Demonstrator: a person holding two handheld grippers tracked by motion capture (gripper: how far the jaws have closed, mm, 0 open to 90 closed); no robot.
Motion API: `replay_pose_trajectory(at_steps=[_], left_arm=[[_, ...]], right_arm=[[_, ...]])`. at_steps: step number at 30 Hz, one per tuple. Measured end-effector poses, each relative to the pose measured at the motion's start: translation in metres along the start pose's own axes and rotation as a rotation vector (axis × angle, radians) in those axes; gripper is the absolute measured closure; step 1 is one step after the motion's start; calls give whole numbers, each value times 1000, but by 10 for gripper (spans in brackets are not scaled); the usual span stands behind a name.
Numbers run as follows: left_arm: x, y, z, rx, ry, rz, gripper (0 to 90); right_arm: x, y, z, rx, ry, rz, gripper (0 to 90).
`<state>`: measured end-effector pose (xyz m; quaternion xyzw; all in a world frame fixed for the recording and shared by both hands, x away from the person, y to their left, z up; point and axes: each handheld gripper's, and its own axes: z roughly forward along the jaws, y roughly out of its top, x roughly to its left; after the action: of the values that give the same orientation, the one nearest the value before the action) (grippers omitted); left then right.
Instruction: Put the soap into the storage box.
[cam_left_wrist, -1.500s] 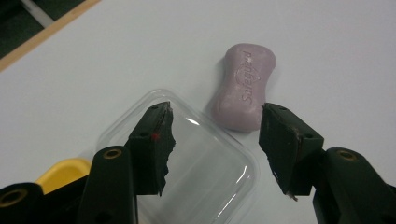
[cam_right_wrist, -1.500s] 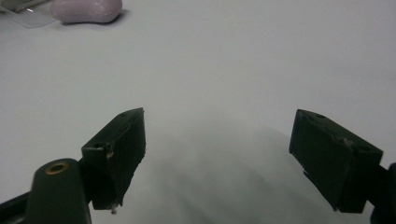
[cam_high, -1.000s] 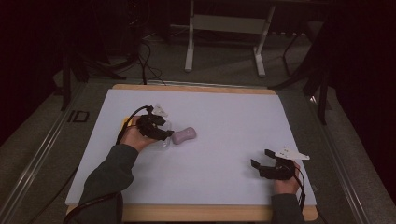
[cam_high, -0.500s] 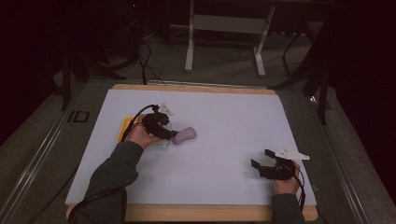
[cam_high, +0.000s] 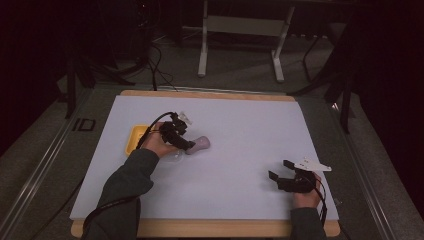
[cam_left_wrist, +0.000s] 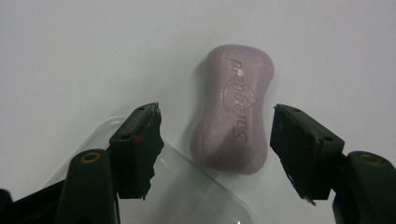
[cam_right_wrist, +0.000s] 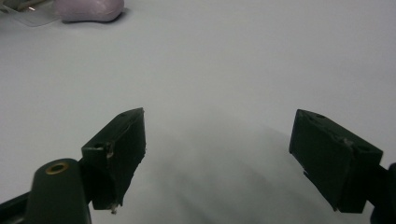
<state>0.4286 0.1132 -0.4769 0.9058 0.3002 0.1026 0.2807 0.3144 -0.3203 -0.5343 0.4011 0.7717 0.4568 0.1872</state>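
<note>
A pale purple soap bar (cam_left_wrist: 236, 109) stamped with raised lettering lies flat on the white table sheet (cam_high: 250, 130). My left gripper (cam_left_wrist: 217, 149) is open, its jaws on either side of the bar's near end without touching it. In the high view the left gripper (cam_high: 189, 146) hovers at the soap bar (cam_high: 201, 144), left of the table's middle. A clear plastic lid (cam_left_wrist: 187, 191) lies under the left jaw, beside the bar. My right gripper (cam_high: 282, 172) rests open near the front right, nothing between its jaws (cam_right_wrist: 217, 154). The soap bar (cam_right_wrist: 88, 10) appears far off in the right gripper view.
A yellow dish (cam_high: 134, 137) sits behind the left hand. A wooden board edge (cam_high: 210, 95) borders the white sheet. Metal stand legs (cam_high: 202, 45) and cables lie on the floor beyond the table.
The left hand and gripper have shifted slightly up and toward the soap bar. The right gripper has stayed where it was.
</note>
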Motion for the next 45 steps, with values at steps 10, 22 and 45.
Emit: replay_pose_trajectory(at_steps=[10, 22, 45], left_arm=[[-3, 10, 16, 33, -5, 17, 289], [-4, 16, 33, 79, -35, 19, 274], [-9, 20, 52, 195, -44, -38, 366]], right_arm=[[0, 0, 0, 0, 1, 1, 182], [0, 0, 0, 0, 1, -2, 182], [0, 0, 0, 0, 2, -2, 181]])
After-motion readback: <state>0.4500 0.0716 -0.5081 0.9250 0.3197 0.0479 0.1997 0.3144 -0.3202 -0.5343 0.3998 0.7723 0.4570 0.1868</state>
